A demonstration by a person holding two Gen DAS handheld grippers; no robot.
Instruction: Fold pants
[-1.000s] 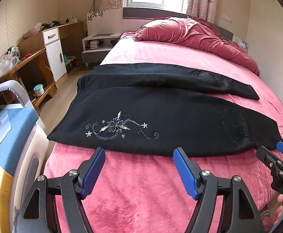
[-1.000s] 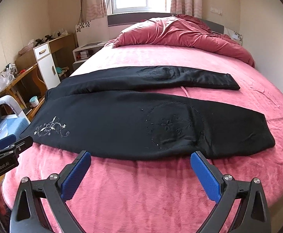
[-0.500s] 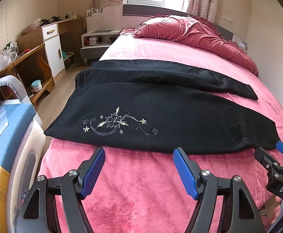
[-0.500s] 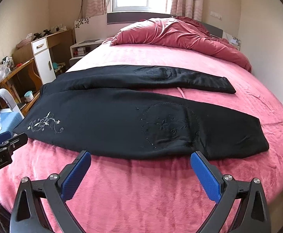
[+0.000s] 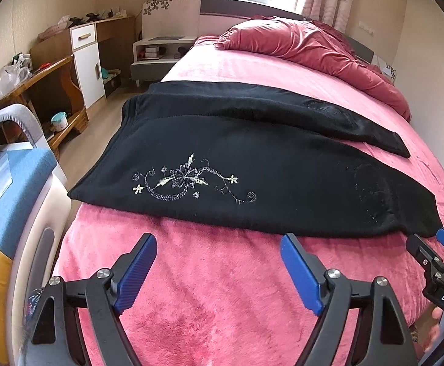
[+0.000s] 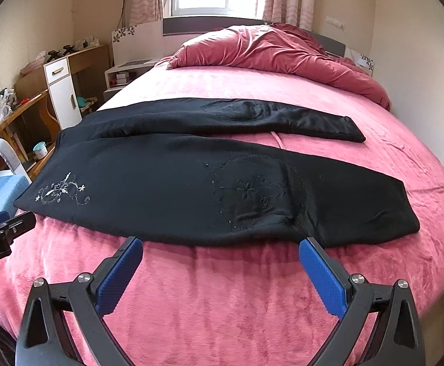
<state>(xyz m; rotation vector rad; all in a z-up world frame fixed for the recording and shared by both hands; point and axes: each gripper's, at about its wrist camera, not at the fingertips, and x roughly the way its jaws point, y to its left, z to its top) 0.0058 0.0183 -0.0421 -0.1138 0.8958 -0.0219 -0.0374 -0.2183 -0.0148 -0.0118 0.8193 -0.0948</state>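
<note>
Left wrist view: the black pants [image 5: 252,164] are laid flat across the pink bed [image 5: 222,289], long axis running roughly 9 to 3 o'clock, waistband end off toward 9–10 and the leg cuffs out toward 3. The near leg's edge is found just past the left gripper [image 5: 219,262] at 12 o'clock, close but not touched, and the white flower embroidery [image 5: 188,180] sits dead ahead at 12. The left gripper's jaws are being opened wide, with only bedspread seen between them, nothing held. In the right wrist view the right gripper [image 6: 220,267] is spread apart too and empty, with the same near edge right at its fingertips at 12 o'clock and the cuff [image 6: 405,213] off at about 2. So the waist half is probably better reached by the left hand, the cuff half by the right.
</note>
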